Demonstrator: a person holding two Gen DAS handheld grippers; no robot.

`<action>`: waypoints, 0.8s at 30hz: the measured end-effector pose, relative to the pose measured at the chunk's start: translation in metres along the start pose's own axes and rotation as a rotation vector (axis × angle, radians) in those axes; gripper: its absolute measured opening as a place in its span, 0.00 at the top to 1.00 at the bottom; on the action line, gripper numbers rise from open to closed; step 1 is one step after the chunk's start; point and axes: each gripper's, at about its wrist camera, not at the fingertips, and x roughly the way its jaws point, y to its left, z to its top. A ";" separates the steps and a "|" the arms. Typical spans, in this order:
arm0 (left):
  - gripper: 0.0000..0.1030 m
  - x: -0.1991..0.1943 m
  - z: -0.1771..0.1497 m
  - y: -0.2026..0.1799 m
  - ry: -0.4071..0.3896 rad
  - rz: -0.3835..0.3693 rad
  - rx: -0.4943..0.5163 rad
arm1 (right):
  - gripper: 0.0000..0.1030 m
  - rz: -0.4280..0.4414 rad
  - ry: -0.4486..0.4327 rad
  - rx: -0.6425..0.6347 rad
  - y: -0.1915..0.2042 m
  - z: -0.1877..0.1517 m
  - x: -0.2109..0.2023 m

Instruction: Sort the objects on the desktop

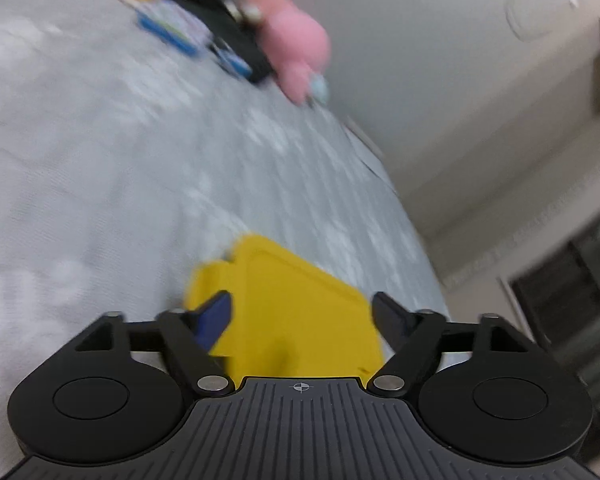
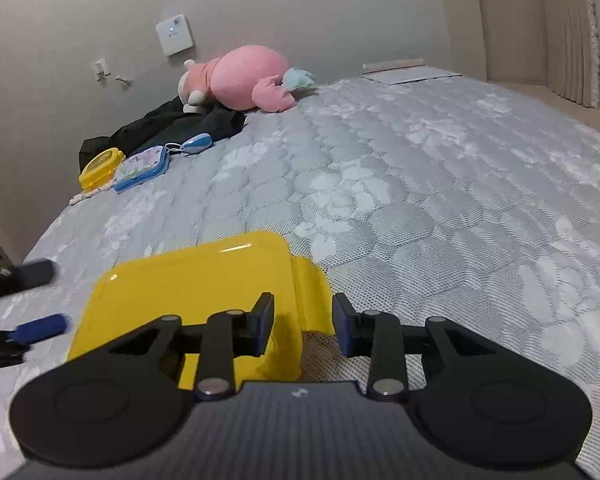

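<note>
A flat yellow plastic lid (image 2: 188,300) lies on the quilted grey mattress (image 2: 420,200), near its front edge. At the far end by the wall, a pink plush toy (image 2: 244,78) rests beside black clothing (image 2: 172,124). In front of the clothing lie a small yellow plastic box (image 2: 100,166) and, just right of it, a blue-edged tablet toy (image 2: 140,168).

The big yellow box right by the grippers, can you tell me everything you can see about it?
The yellow box looks like smooth, glossy plastic, with rounded corners and a flat lid that shines under the light. A yellow tab or handle sticks out of one end. It lies flat on the grey quilted mattress, near its edge. The right gripper hangs open over the tab end, its pads not pressing on it. The left gripper is open around it too.
</note>
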 end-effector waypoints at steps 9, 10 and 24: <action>0.11 -0.012 -0.073 -0.041 0.156 0.334 0.276 | 0.47 0.011 0.147 0.030 0.001 -0.028 -0.031; 0.09 -0.014 -0.081 -0.049 0.148 0.346 0.325 | 0.44 0.013 0.159 0.024 0.002 -0.032 -0.035; 0.00 -0.024 -0.124 -0.075 0.058 0.474 0.406 | 0.00 -0.074 0.143 -0.135 0.032 -0.061 -0.077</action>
